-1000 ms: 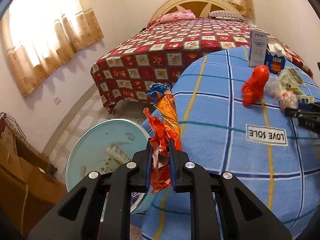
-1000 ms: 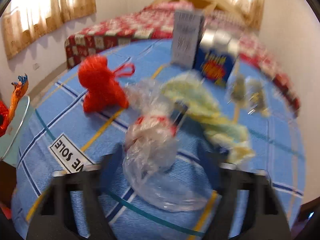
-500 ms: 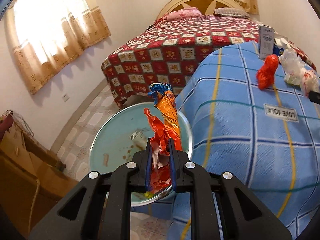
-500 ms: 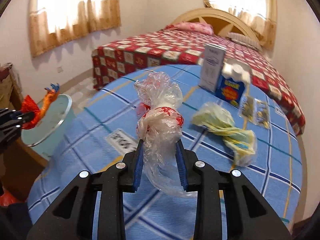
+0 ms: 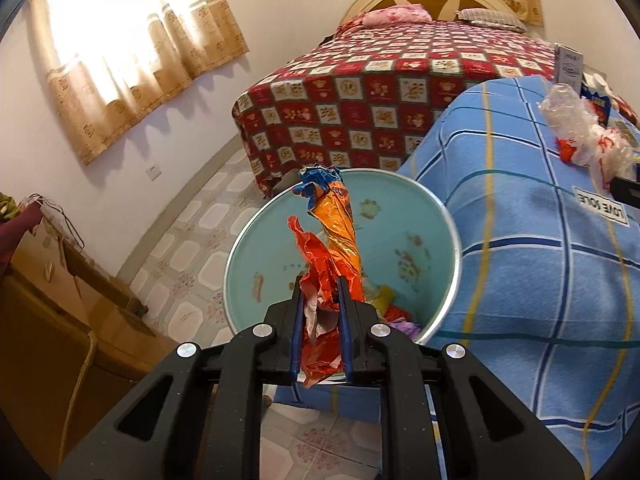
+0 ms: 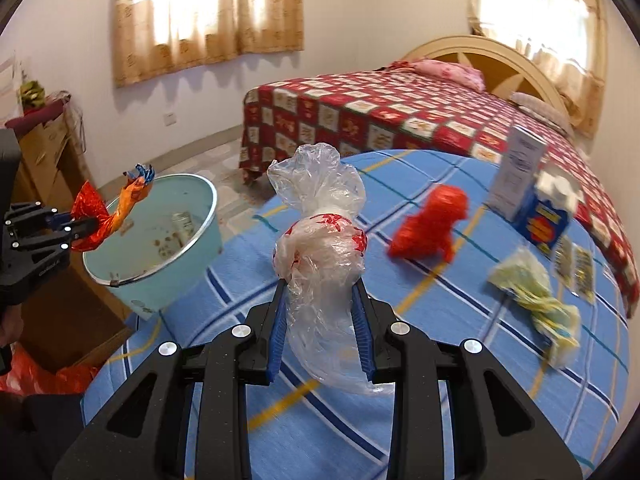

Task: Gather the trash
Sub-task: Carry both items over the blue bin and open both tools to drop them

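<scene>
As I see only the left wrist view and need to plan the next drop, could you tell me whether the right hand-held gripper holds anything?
Observer: Yes. The right hand-held gripper is shut on a clear bag, held upright.
Operator: Thank you. What loose trash lies on the blanket?
Observer: A red bag and a yellow-green bag lie apart on the blanket.
Operator: And where is my wrapper relative to the bin?
Observer: The wrapper is above the rim at one edge of the bin, not down inside it.
</scene>
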A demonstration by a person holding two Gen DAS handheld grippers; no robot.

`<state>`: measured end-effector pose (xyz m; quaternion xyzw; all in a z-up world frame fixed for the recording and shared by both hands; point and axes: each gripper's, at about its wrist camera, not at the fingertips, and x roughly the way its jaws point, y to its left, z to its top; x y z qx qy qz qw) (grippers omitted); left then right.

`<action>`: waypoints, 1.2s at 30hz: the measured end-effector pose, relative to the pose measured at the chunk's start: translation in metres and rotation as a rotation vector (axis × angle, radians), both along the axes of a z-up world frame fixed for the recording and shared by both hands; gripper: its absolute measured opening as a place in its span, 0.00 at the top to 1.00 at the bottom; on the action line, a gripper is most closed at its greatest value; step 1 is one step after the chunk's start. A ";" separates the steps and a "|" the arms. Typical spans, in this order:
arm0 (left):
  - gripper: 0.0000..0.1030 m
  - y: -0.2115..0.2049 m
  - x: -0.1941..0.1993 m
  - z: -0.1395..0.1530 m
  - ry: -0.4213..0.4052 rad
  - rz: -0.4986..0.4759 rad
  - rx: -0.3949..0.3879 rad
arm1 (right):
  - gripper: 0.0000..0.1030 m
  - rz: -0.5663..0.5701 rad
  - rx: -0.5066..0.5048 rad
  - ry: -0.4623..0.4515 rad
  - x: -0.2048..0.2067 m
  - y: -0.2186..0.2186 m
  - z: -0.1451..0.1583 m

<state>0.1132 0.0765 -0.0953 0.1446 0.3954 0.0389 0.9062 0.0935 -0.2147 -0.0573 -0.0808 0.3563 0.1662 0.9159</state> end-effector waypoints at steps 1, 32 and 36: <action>0.86 0.002 0.001 -0.001 0.002 0.003 0.002 | 0.70 0.006 -0.001 0.000 0.002 0.003 -0.001; 0.86 0.062 0.011 -0.008 0.025 0.119 -0.010 | 0.70 0.210 -0.112 -0.003 0.038 0.119 -0.013; 0.86 0.066 0.012 -0.008 0.023 0.126 -0.014 | 0.70 0.220 -0.120 -0.004 0.040 0.126 -0.013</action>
